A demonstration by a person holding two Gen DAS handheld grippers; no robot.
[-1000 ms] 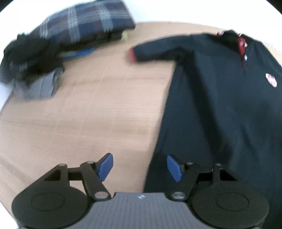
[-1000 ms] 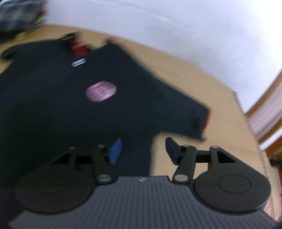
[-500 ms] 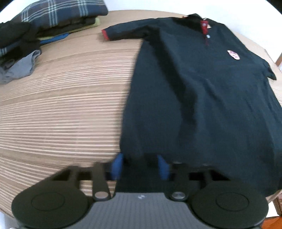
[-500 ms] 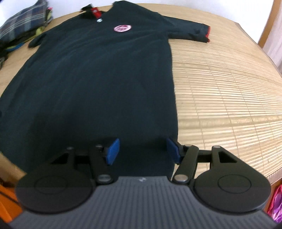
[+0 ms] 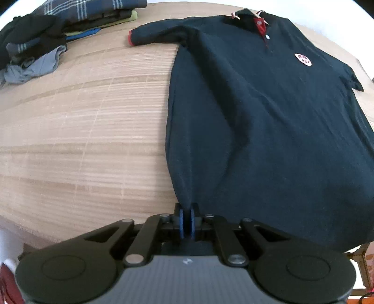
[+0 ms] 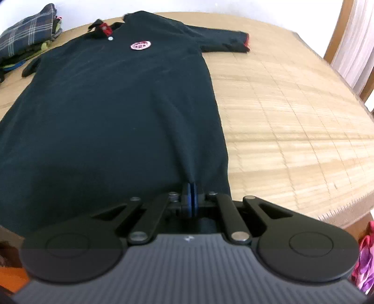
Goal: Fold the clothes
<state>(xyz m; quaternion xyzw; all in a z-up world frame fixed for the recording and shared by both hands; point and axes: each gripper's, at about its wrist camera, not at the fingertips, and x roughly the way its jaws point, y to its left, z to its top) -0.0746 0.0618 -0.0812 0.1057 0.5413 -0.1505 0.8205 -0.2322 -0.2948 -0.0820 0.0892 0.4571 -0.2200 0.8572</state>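
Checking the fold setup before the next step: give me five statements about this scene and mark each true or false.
1. The left gripper is clamped on the bottom hem of the dark polo shirt. True.
2. The right gripper hangs open above the shirt. False: its pads are closed on the hem near the shirt's right edge.
3. The shirt is already folded in half. False: it lies spread flat, both short sleeves stretched out.
4. A round badge sits on the shirt's chest. True.
5. The plaid garment lies on top of the shirt. False: it tops a pile of clothes apart from the shirt, at the far left of the wooden table.
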